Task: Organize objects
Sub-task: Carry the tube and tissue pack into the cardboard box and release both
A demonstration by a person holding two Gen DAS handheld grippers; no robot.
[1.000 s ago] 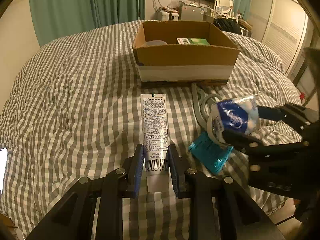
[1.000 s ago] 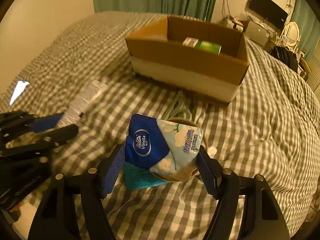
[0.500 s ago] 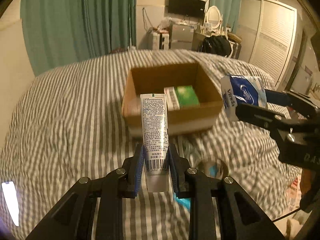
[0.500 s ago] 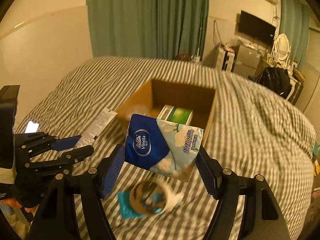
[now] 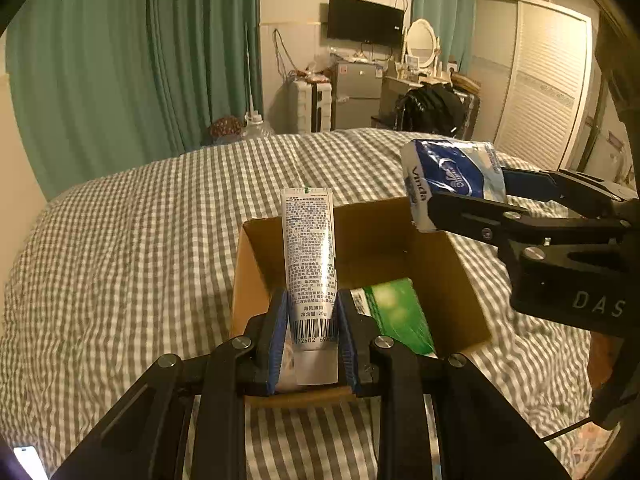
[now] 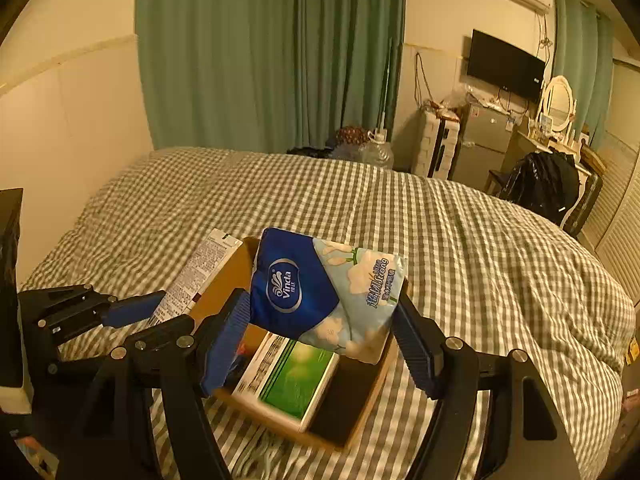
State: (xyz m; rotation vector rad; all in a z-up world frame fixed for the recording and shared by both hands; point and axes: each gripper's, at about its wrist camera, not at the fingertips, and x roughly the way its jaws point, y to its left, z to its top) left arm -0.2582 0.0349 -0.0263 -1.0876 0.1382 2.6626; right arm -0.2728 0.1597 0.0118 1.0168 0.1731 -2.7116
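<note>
Hovering over cardboard box (image 5: 460, 280): left gripper (image 5: 312, 336) clamps toothpaste tube (image 5: 308, 252) above box's left half; right gripper (image 6: 320, 332) pinches tissue pack (image 6: 324, 292) above its right half. Green carton (image 6: 296, 384) already inside. Advice: lower each below rim, release over bare floor beside carton.

Both tongs have risen from the bed (image 5: 120, 264) and come over the cardboard box (image 5: 400, 240). The left tongs (image 5: 312, 320) now hold the tube (image 5: 308, 256) above its opening (a second ago, flat on the bedspread), the right tongs (image 6: 320, 320) the tissue pack (image 6: 320, 288) beside it.
</note>
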